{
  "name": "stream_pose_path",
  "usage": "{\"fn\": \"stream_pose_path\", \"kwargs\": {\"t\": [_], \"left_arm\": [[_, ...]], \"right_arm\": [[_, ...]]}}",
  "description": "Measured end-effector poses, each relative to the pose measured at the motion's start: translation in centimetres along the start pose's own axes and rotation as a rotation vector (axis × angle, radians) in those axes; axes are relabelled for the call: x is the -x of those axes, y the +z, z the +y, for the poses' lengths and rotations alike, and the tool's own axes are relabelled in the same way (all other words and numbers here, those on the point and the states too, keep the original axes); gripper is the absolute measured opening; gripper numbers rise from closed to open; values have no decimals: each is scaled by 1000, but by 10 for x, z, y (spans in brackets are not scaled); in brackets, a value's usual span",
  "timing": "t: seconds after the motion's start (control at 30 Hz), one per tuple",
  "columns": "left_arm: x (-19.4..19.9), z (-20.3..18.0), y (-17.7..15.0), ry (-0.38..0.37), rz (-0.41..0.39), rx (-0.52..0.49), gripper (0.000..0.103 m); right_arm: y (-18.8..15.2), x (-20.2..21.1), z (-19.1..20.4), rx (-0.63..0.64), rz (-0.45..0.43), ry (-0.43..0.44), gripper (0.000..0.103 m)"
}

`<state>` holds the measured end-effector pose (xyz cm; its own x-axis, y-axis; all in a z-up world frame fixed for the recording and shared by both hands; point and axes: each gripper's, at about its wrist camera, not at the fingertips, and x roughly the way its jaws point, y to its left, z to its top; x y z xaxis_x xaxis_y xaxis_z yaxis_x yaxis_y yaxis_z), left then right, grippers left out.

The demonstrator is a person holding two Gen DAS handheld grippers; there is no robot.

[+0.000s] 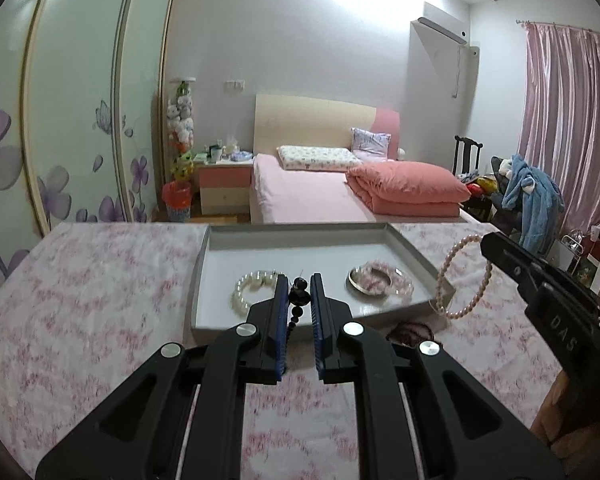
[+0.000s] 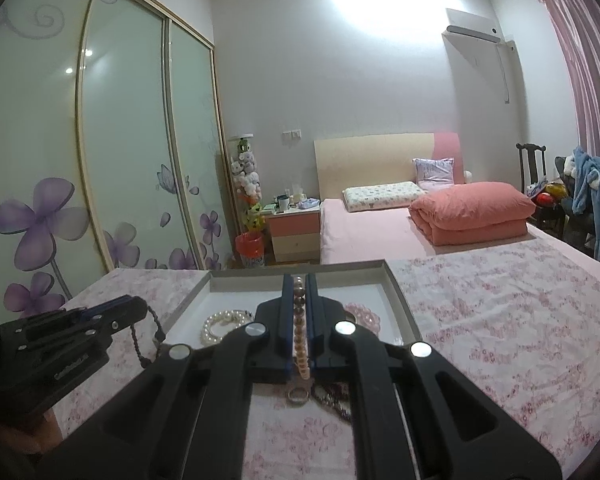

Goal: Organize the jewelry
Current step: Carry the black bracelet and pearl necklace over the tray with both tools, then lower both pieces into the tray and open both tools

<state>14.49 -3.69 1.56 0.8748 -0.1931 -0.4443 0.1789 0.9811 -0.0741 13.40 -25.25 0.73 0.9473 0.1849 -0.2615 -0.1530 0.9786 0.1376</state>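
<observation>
Both grippers grip bracelets: left fingers [image 1: 299, 294] clamp dark beads [image 1: 299, 300], right fingers [image 2: 299, 312] clamp pearls [image 2: 299, 320].

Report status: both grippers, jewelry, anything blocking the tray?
Left gripper shut on dark bead bracelet. Right gripper shut on pearl bracelet, held up beside gray tray. Ring and dark beads loose on cloth. Tray unobstructed.
</observation>
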Motion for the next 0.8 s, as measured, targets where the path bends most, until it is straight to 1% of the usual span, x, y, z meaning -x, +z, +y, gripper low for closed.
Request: {"fn": "stream_pose_path", "kwargs": {"t": [0.23,0.43,0.67,0.8], "left_arm": [[-19,-3,17,19,-35,-7,12],[-37,-1,23,34,-38,-4,12],[-57,3,26,31,-32,9,12],[-69,4,29,22,-25,11,12]], "right_arm": [[13,-17,2,6,-31,-1,6],[18,-39,0,-1,-30,-3,6],[21,-68,-6,-13,-6,-6,6],[20,-88,-9,-15,23,-2,6]]}}
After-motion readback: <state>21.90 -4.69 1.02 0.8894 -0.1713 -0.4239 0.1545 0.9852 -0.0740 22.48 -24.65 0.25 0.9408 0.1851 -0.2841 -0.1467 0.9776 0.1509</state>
